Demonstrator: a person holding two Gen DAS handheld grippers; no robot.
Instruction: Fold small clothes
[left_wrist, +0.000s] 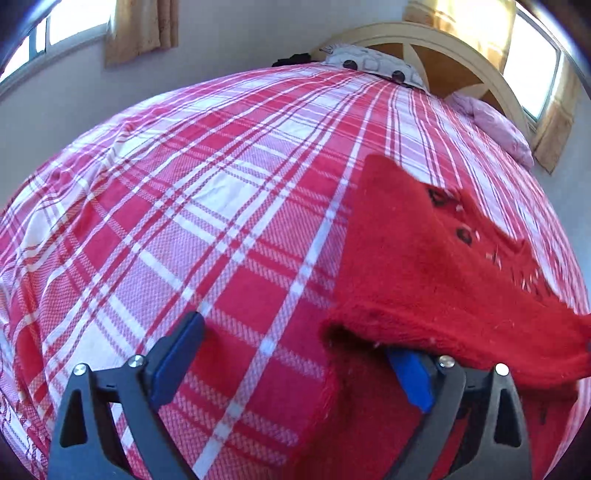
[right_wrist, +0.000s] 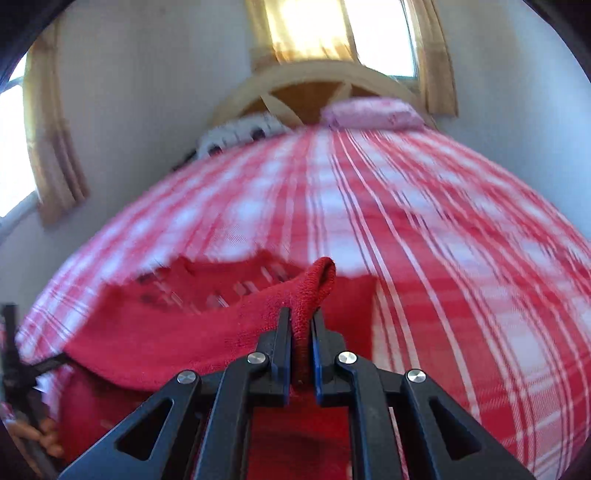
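Right tool clamped on edge of garment, lower centre of frame. Left tool apart, garment draped over its right finger, frame right, above bed. Judgement: close left tool on edge first, match heights, lay fold over evenly.

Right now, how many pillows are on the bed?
2. A white patterned pillow lies at the headboard on the left; a pink pillow lies at the headboard on the right. Others may be hidden beyond the bedspread.
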